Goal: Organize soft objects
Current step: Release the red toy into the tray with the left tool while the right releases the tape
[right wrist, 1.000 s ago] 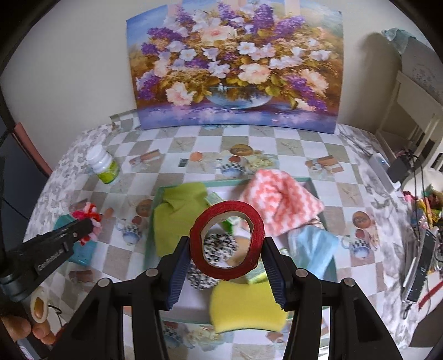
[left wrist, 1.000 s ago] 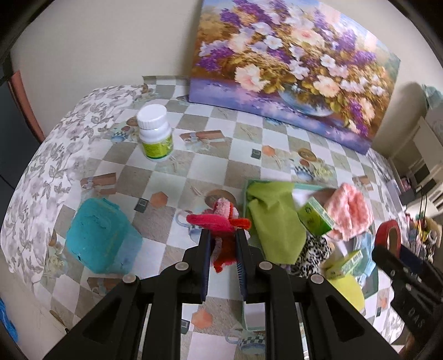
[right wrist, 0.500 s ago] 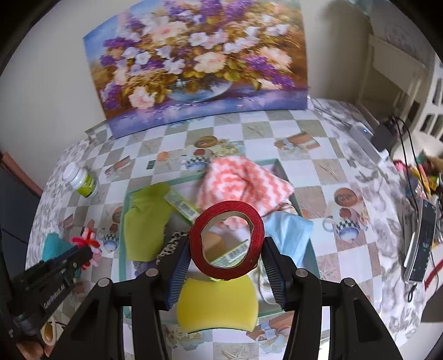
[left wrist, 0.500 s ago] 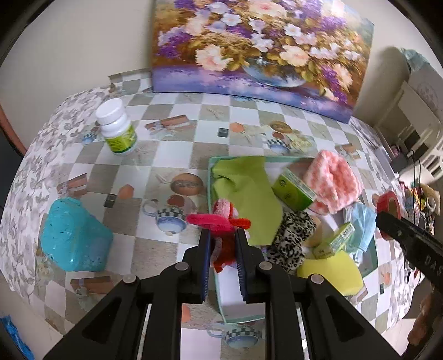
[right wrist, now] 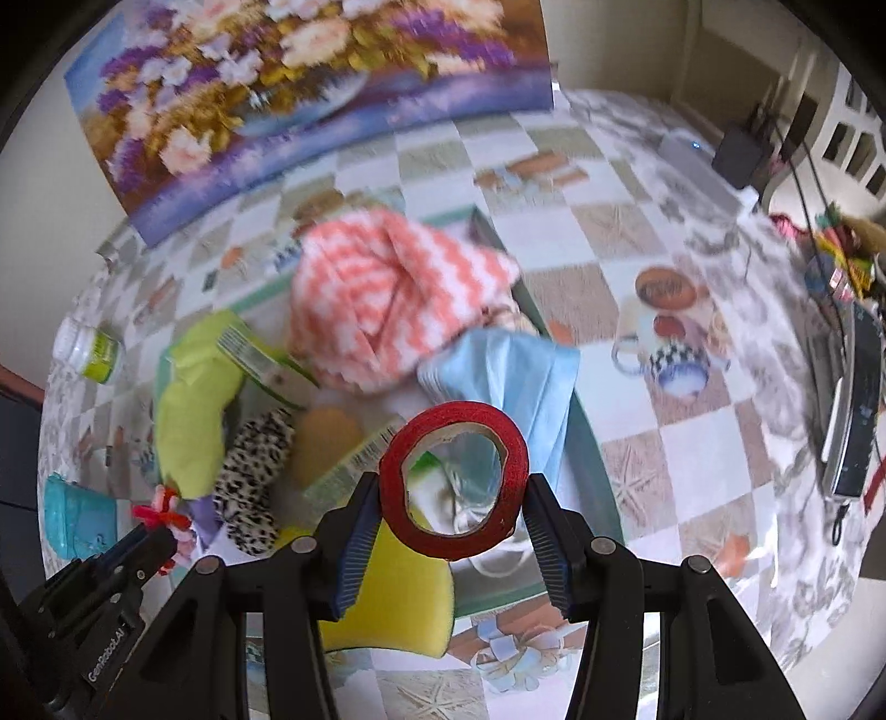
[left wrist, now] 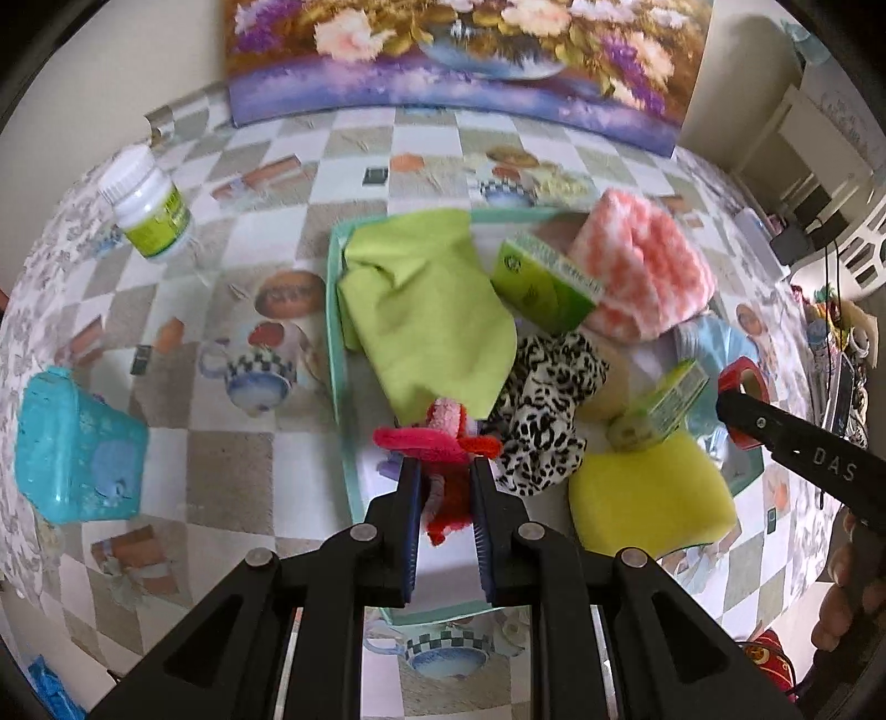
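Checkered cloth with teapot prints covers the desk point(left wrist: 232, 459), a big flower painting point(left wrist: 459, 50) propped at the far wall. Left tongs point(left wrist: 443, 471) are clamped on a pink-and-red fuzzy toy point(left wrist: 437, 443), hanging right over the near-left corner of the teal tray point(left wrist: 335, 332). Right tongs point(right wrist: 451, 498) are pinched on a red tape roll point(right wrist: 453, 479), squeezed out of round, above the tray's near-right part!

Inside the tray it's crowded: green cloth point(left wrist: 421, 321) at the left, leopard-print fabric point(left wrist: 545, 410) just beside the toy, yellow sponge point(left wrist: 648, 498) near, pink chevron towel point(left wrist: 642, 271) far, a blue cloth point(right wrist: 515, 376) right, two green boxes point(left wrist: 545, 282) wedged among them. Off to the left, a teal container point(left wrist: 72, 448) and a white bottle point(left wrist: 149, 205) stand well apart.

Risks, as I read it: the toy could land on the tray's rim and tip onto the desk. That roll looks hard, not soft; dropped on the pile, it may roll off or bury things. Both tongs converge on one tray, so a bump seems possible.
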Tool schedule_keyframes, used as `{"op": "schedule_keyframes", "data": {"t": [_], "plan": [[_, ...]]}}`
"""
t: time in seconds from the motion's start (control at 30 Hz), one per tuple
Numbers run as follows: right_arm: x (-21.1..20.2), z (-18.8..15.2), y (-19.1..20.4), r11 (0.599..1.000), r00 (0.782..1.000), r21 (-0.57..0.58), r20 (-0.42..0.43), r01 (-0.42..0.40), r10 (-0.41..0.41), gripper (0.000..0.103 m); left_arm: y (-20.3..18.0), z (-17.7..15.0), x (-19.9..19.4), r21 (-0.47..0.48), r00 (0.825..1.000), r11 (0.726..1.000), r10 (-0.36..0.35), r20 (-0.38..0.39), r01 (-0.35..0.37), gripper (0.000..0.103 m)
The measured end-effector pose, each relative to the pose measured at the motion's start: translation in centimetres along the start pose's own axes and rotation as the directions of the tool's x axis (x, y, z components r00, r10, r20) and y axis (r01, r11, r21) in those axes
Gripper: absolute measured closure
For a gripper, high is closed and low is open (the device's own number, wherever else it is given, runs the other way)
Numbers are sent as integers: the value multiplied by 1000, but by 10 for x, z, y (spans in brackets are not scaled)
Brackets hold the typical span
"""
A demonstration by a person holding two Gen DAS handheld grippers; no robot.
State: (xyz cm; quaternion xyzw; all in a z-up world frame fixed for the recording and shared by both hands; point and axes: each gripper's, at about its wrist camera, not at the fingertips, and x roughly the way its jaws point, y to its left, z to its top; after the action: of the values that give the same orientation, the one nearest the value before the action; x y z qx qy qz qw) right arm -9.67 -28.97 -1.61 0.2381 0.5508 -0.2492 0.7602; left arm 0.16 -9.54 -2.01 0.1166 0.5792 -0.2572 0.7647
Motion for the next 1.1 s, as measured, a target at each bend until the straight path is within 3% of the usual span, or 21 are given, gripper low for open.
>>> {"op": "schedule_keyframes", "data": {"t": [0.4, 0.43, 0.53, 0.57, 0.7, 0.8, 0.83, 0.97, 1.1], "plan": [[17, -3, -1, 1000, 998, -1, -59, 13, -13, 48, 1, -4, 22, 3, 998, 1000, 30, -60, -30, 84], [16, -3, 0, 1000, 998, -7, -56, 17, -17, 47, 1, -3, 22, -1, 998, 1000, 26, -62, -26, 79], [7, -1, 5, 999, 999, -27, -25, 29, -30, 35, 2, -1, 15, -9, 999, 1000, 9, -48, -9, 40], [5, 0, 6, 999, 999, -30, -18, 31, -31, 34, 2, 0, 9, -12, 1000, 1000, 1, -31, -2, 37], [-5, 1, 10, 998, 999, -39, 11, 48, -47, 28, 2, 3, -7, -7, 1000, 1000, -13, 11, 13, 32], [-12, 3, 11, 997, 998, -46, 35, 57, -56, 24, 9, 7, -19, -29, 999, 1000, 0, 55, 2, 18], [-15, 3, 12, 997, 998, -49, 43, 58, -55, 24, 12, 9, -21, -40, 998, 999, 9, 67, -7, 15], [-19, 2, 18, 997, 997, -63, 66, 53, -49, 2, 34, 13, -24, -102, 992, 991, 91, 84, -82, 9], [-19, 1, 29, 994, 996, -94, 79, 51, -43, 0, 55, 15, -26, -156, 985, 979, 146, 87, -131, 8]]}}
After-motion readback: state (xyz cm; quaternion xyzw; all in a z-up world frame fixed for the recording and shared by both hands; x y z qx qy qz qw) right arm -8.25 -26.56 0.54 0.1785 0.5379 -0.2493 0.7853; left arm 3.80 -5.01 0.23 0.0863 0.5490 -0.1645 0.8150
